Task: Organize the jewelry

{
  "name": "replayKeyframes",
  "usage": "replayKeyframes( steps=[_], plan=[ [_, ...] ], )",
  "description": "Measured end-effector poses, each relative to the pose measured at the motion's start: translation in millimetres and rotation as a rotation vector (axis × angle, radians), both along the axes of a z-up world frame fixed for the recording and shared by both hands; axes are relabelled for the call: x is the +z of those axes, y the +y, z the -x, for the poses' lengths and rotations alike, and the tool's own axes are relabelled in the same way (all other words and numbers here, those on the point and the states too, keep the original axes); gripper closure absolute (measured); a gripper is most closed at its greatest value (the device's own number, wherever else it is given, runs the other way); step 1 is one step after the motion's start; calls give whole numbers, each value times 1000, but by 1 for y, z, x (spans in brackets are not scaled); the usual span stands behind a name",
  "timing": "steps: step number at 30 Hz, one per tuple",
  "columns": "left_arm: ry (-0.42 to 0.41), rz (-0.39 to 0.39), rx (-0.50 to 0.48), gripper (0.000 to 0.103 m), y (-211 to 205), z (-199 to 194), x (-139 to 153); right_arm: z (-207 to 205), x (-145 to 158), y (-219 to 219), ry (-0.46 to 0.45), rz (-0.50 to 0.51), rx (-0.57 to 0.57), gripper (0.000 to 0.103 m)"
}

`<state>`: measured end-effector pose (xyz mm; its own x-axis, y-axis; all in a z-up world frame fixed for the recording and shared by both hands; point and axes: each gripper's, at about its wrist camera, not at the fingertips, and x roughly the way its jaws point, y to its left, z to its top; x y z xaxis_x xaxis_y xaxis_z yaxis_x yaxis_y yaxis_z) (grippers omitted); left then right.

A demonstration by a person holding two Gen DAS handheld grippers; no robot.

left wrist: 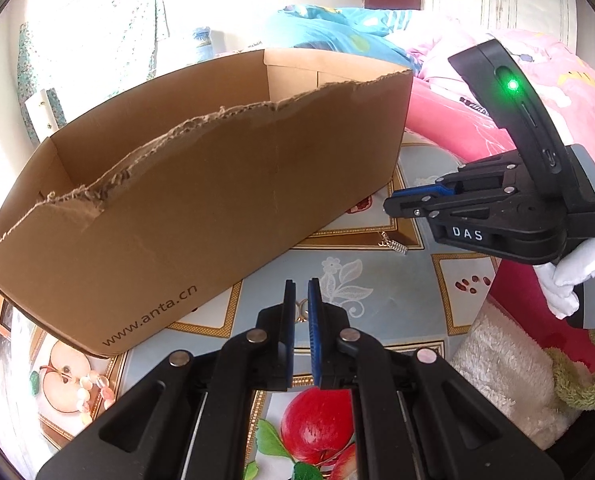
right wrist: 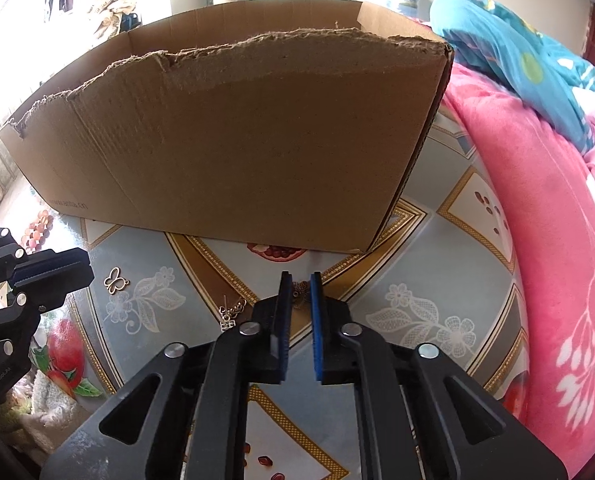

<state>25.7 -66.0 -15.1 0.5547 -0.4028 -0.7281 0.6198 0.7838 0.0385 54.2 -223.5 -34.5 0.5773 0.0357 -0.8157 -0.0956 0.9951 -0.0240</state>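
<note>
- Jewelry location: all pieces lie loose on the bench [right wrist: 417,280] in front of the cardboard box [left wrist: 217,184], none visibly inside it.
  The butterfly charm [right wrist: 116,280] and the silver chain piece [right wrist: 231,314] lie before the box's long front wall. The bead bracelet [left wrist: 91,390] lies off the box's printed corner.
- Handling: expect every piece to be very light, small and thin.
  The charm is flat, rigid metal lying flush on the cover, so take it by its edge. The chain is limp and will sag, so pinch it at the pendant end. The bracelet is flexible with smooth round beads that may roll, so grip across the strand, not on a single bead.
- Left gripper [left wrist: 300,292]: the jaws are closed to a narrow slit in front of the box. You cannot tell whether anything is pinched.
- Right gripper [right wrist: 300,284]: the jaws are narrow, near the box's right front corner.
  A small bronze piece [right wrist: 297,292] shows at the tips. You cannot tell whether it is clamped or lying beyond them.
- Surface: the bench carries a glossy printed cover, probably slippery, so flat pieces may slide when nudged.
- Room: a bed with a pink blanket [right wrist: 537,240] lies to the right of the box, and a curtained window stands behind it.
</note>
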Motion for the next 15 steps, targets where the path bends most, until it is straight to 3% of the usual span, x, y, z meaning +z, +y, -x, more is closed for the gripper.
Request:
replayKeyframes(
  steps=[8,15],
  plan=[
    [-1,21,14,88,7,3,2,-8,2,-17,33,-106,-29,99],
    [8,16,1,87,3,3,-1,-18,0,-37,57,-209,-46,103]
  ],
)
